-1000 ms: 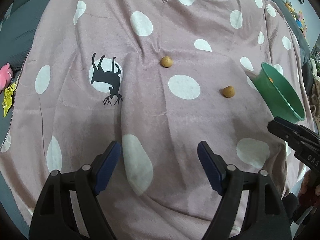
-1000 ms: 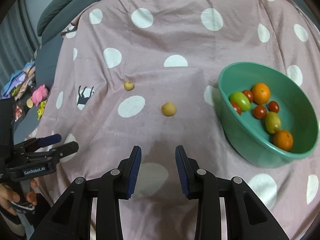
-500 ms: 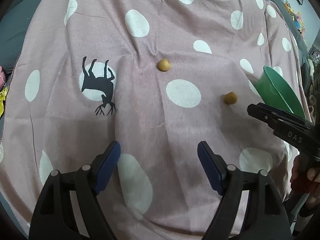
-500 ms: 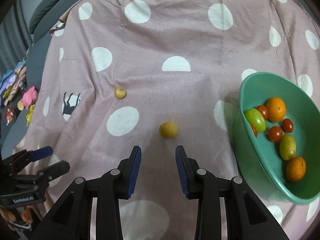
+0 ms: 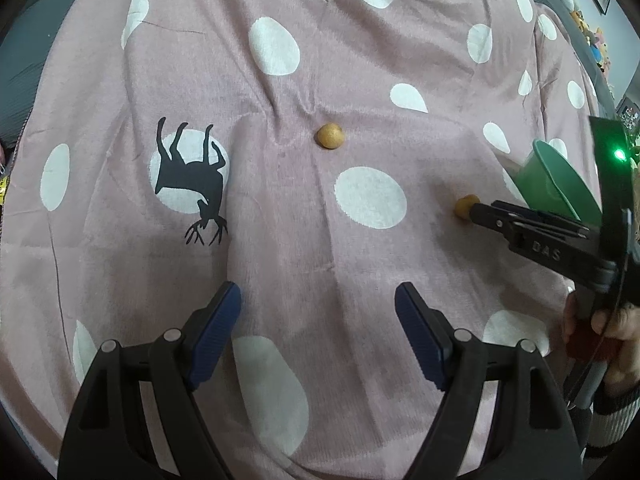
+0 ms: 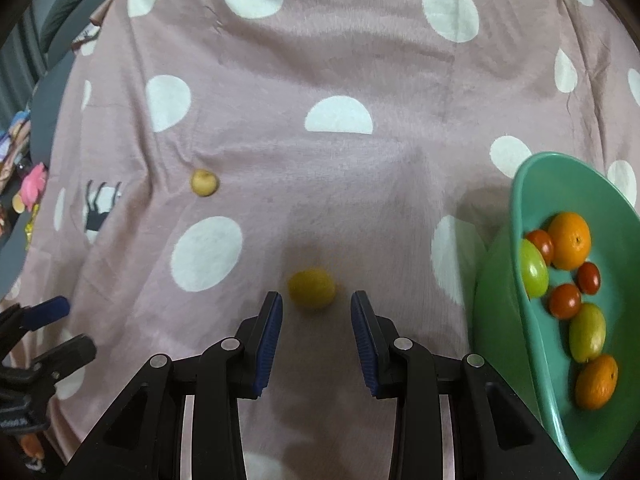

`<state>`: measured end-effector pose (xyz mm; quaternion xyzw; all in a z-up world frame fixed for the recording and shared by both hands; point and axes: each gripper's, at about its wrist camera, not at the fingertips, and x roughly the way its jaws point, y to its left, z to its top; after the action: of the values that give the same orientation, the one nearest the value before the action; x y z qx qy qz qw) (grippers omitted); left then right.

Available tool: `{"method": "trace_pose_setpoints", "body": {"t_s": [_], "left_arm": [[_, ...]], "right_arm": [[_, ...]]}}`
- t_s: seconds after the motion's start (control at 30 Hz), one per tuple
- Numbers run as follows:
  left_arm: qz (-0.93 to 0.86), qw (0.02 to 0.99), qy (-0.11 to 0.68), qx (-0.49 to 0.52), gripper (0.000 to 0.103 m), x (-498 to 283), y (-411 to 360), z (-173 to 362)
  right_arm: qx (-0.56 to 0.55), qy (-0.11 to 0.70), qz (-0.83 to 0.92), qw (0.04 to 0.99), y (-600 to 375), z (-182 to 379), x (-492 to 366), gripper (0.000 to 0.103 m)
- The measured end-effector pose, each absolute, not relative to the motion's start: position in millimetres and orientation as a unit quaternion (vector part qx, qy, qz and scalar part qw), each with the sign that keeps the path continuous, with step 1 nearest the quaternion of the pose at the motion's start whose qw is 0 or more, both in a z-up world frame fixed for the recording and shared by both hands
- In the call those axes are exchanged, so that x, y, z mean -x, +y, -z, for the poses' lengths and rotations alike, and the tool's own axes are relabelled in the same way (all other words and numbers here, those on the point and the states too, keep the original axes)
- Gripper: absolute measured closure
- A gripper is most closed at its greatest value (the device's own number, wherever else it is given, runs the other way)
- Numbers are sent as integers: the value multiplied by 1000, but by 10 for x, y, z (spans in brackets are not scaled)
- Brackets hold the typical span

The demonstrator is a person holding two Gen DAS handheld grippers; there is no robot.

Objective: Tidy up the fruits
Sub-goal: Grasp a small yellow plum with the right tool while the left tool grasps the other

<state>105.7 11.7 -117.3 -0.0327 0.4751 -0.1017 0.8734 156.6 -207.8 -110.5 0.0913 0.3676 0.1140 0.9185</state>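
Two small yellow-brown fruits lie on a pink polka-dot blanket. The near fruit [image 6: 311, 289] sits just ahead of my open right gripper [image 6: 316, 304], at its fingertips, not held. It also shows in the left wrist view [image 5: 464, 207], partly behind the right gripper's tips. The far fruit [image 6: 204, 182] [image 5: 329, 136] lies further left, apart from both grippers. My left gripper [image 5: 318, 300] is open wide and empty above the blanket. A green bowl [image 6: 520, 200] [image 5: 560, 176] at the right holds oranges, red tomatoes and green fruits.
The blanket [image 5: 280, 220] has white dots and a black deer print [image 5: 192, 178]. Grey bedding [image 6: 48, 80] and small colourful toys [image 6: 32, 180] lie off its left edge. A hand [image 5: 616, 328] holds the right gripper's handle.
My right gripper has moved forward and down to the near fruit, which now sits at its fingertips. The left gripper shifted slightly forward. The bowl has slid towards the right edge of the right wrist view.
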Motion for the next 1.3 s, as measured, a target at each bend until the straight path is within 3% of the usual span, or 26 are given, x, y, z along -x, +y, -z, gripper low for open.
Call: {"method": "trace_pose_setpoints", "body": {"t_s": [0.23,0.27,0.87,1.3], "left_arm": [[100,874,474,32,23,-1126,114,1175],[100,875,474,32,23,-1140,109,1176],[103,868,483,56,25,-1909,-51,1185],[68,862,501,14,37,-2590,-306,1383]], "right_arm": [[-76,379,-142,911,-1937,1122,-1749,68],[-69,375,-142,914,-1911,1111,-1753,73],[-114,334,-196,915,-1829,851,-2033,73],[-150,339,-180,911,-1949,902,-2393,73]]}}
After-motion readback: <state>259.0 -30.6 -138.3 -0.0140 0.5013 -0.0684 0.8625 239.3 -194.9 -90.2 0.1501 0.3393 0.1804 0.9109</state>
